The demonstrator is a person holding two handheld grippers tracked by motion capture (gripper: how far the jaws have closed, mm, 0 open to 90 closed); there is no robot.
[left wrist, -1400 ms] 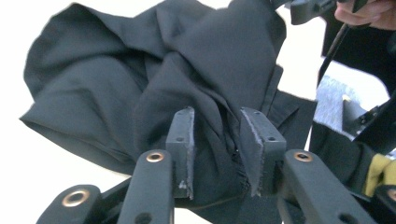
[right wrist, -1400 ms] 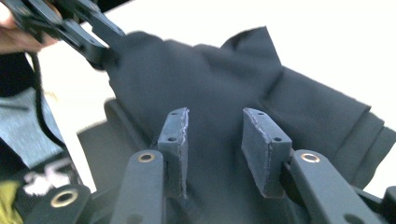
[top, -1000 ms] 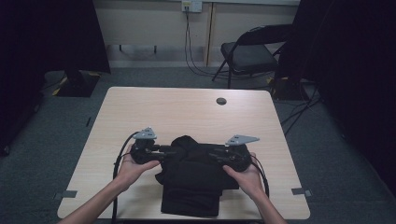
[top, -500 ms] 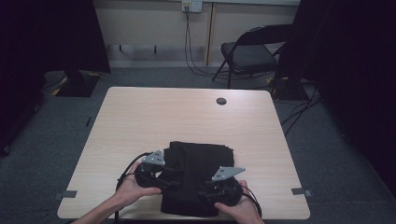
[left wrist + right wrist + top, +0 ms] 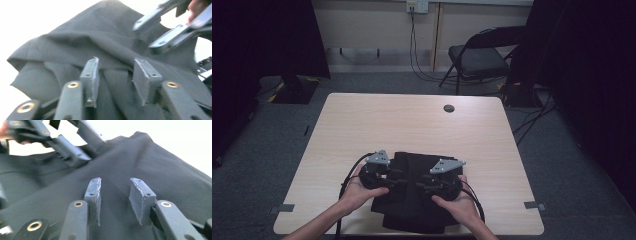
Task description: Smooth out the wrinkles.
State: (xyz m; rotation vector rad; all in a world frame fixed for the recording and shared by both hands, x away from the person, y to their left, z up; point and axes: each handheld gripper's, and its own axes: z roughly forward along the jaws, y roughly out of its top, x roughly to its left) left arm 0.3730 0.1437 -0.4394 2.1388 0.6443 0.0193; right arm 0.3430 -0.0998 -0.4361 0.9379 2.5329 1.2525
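A black cloth [image 5: 412, 212] lies folded on the light wooden table [image 5: 412, 125], close to the front edge. Both hands hold their grippers over it, jaws pointing inward at each other. My left gripper [image 5: 399, 177] [image 5: 116, 72] is open. Its jaws have just been closing, and the dark cloth [image 5: 100, 37] lies rumpled under the gap without being pressed by the pads. My right gripper [image 5: 419, 186] [image 5: 115, 192] is also open and has just been closing, with smooth cloth [image 5: 155, 165] beneath its gap. Each gripper view shows the other gripper's jaws farther off.
A small dark round hole [image 5: 449, 108] sits near the table's far edge. A folding chair [image 5: 482, 55] and floor cables stand beyond the table at the back right. Grey tape marks [image 5: 286, 207] are stuck at the front corners.
The raised hump of cloth has been laid flat. Both hands came back toward the front edge, then moved inward, so the grippers now nearly meet over the cloth's middle.
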